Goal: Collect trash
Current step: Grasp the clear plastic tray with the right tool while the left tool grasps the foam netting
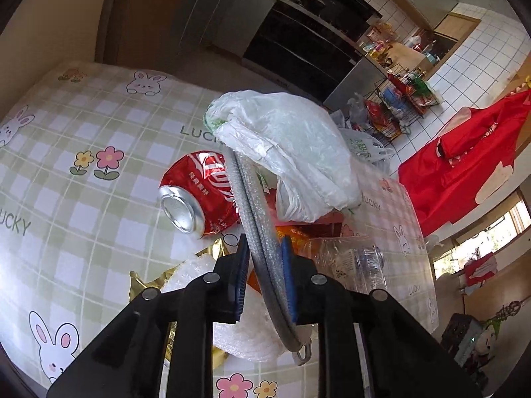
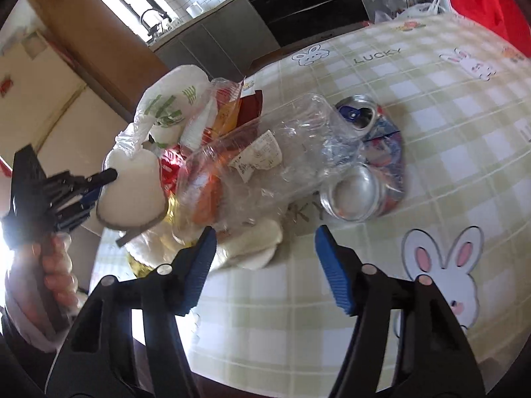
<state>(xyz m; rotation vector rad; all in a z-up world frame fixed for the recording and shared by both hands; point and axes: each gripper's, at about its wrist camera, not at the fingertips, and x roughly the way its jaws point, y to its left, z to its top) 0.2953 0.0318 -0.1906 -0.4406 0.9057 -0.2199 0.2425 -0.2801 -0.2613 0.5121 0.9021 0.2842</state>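
Observation:
My left gripper [image 1: 265, 248] is shut on the grey rim of a flat white foam pad [image 1: 262, 232], holding it on edge above the table; a white plastic bag [image 1: 288, 152] drapes over its top. Under it lie a red drink can [image 1: 199, 192], gold foil [image 1: 156, 278] and orange wrappers [image 1: 298, 235]. In the right wrist view the left gripper [image 2: 89, 192] holds that pad [image 2: 132, 192] at the left of the trash pile. My right gripper [image 2: 265, 258] is open and empty, just in front of a crushed clear plastic bottle [image 2: 272, 152] and a crushed blue can [image 2: 368, 172].
The table has a green checked cloth with rabbits [image 2: 431, 99]. A red cloth [image 1: 464, 165] hangs at the far right. Kitchen counters [image 1: 298, 33] and a wire rack [image 1: 398, 106] stand behind the table. A hand [image 2: 56, 275] grips the left tool.

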